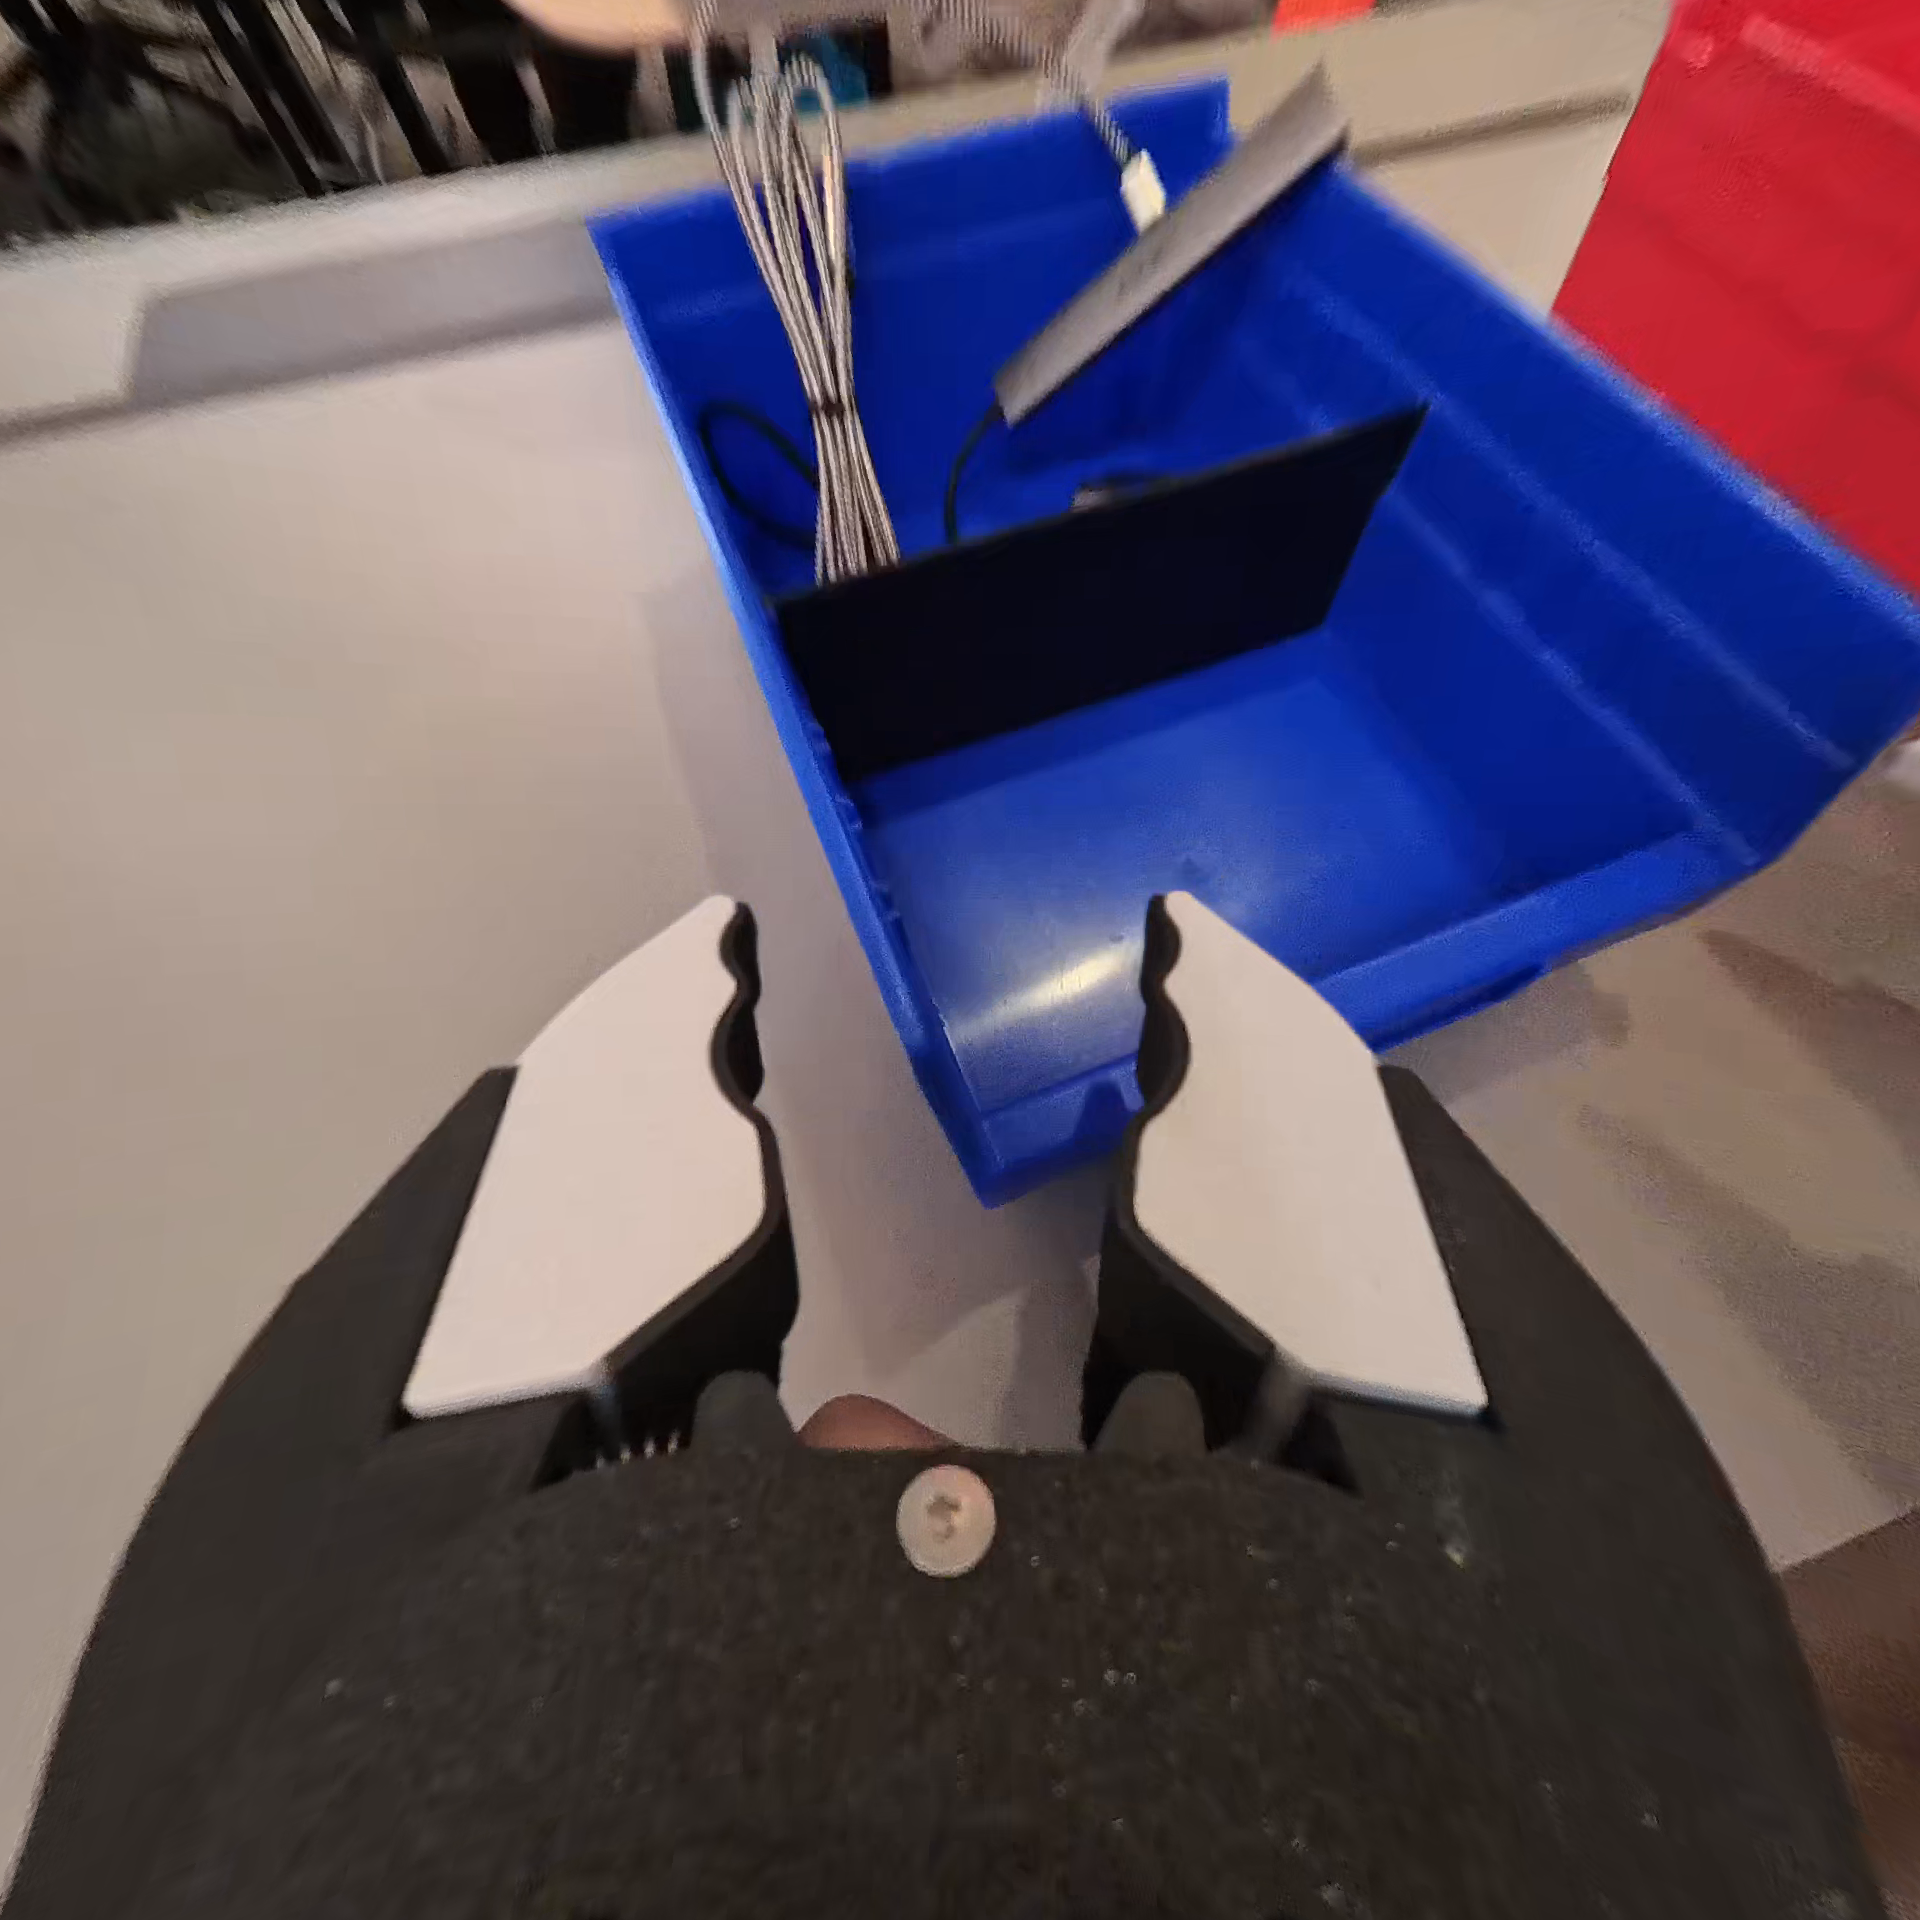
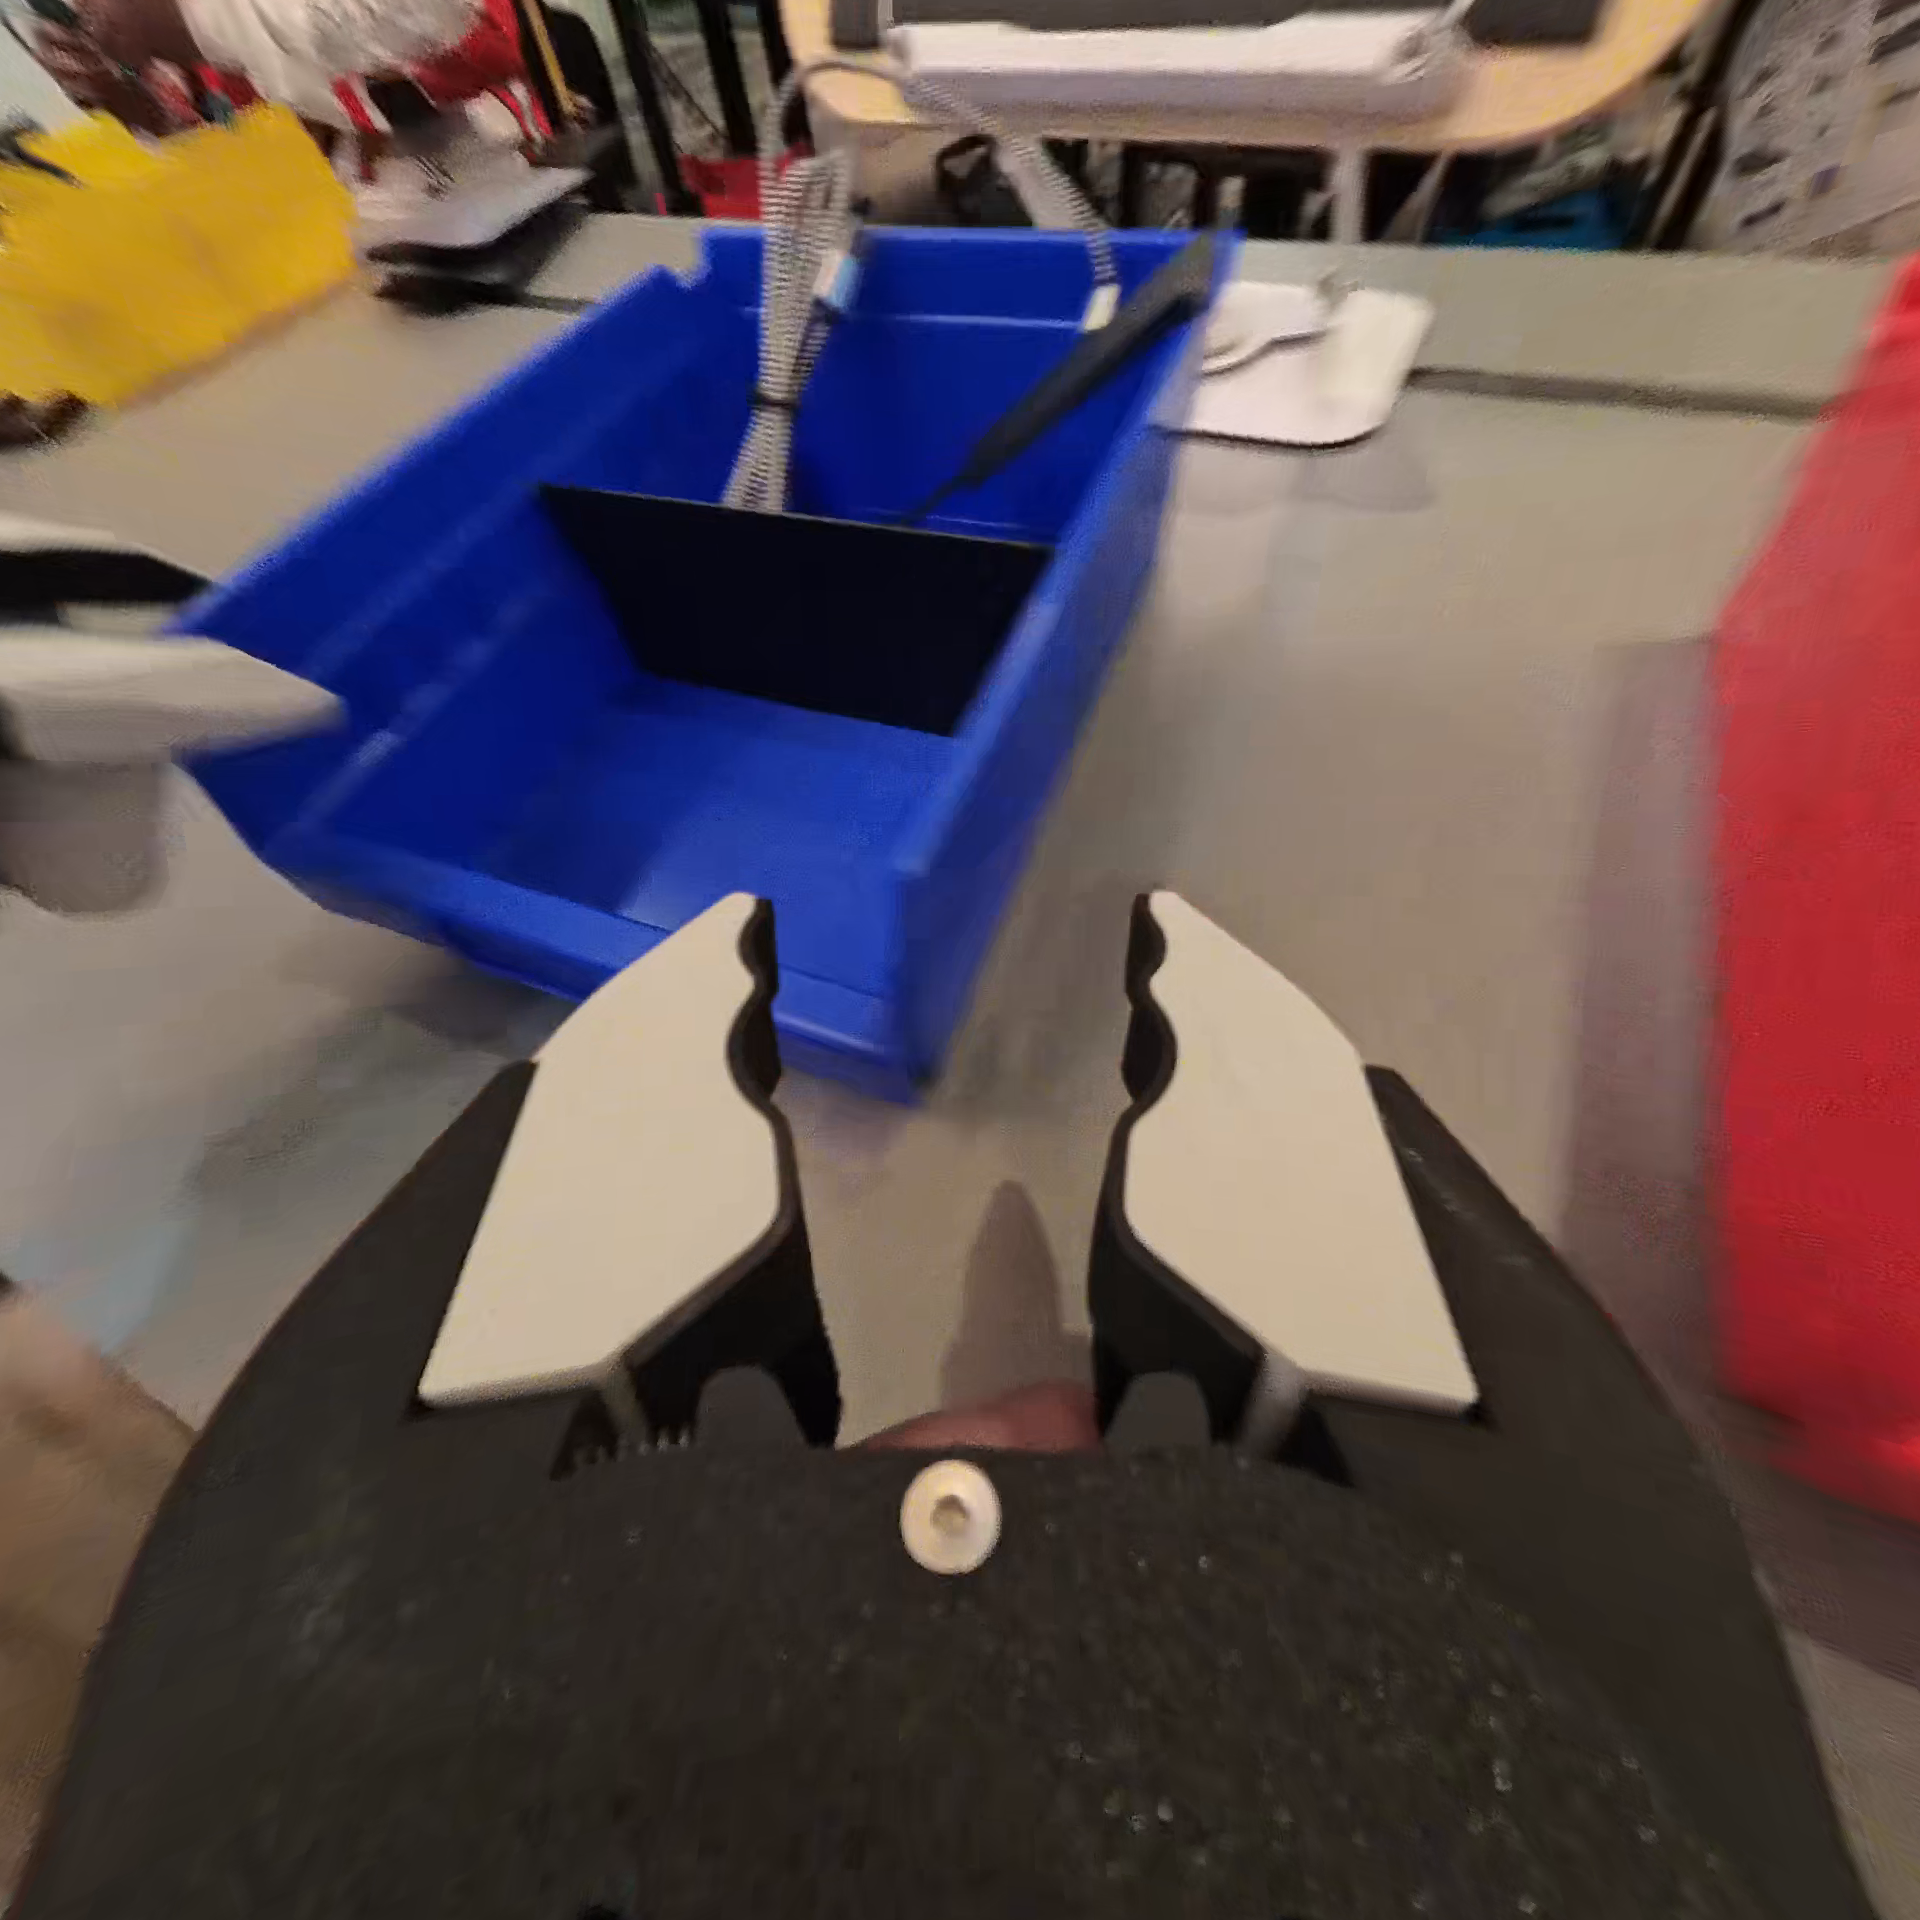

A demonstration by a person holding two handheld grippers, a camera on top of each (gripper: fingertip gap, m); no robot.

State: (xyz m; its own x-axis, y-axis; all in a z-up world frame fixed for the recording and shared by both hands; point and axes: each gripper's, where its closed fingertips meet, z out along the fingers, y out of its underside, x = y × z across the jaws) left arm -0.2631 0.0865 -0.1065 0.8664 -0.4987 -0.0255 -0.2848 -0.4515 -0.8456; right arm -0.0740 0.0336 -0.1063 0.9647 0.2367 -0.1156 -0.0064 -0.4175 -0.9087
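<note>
A blue plastic bin (image 1: pixel 1621 644) stands on the grey table, split by a black divider (image 1: pixel 1081 623). Its far compartment holds a bundle of grey braided cable (image 1: pixel 831 395) and a flat grey device (image 1: pixel 1164 260) leaning on the rim. The near compartment is bare. My left gripper (image 1: pixel 951 914) is open and empty, over the bin's near left corner. In the right wrist view the bin (image 2: pixel 499 665), divider (image 2: pixel 810 613) and cable (image 2: pixel 779 395) show ahead. My right gripper (image 2: pixel 951 909) is open and empty, just before the bin's near right corner. The left gripper's fingers (image 2: pixel 166 691) show at the left edge.
A red bin (image 1: pixel 1766 281) stands to the right of the blue one, also in the right wrist view (image 2: pixel 1818 935). A yellow bin (image 2: pixel 166 249) sits far left. A white flat object (image 2: pixel 1309 364) lies behind the blue bin. Desks and clutter stand beyond the table.
</note>
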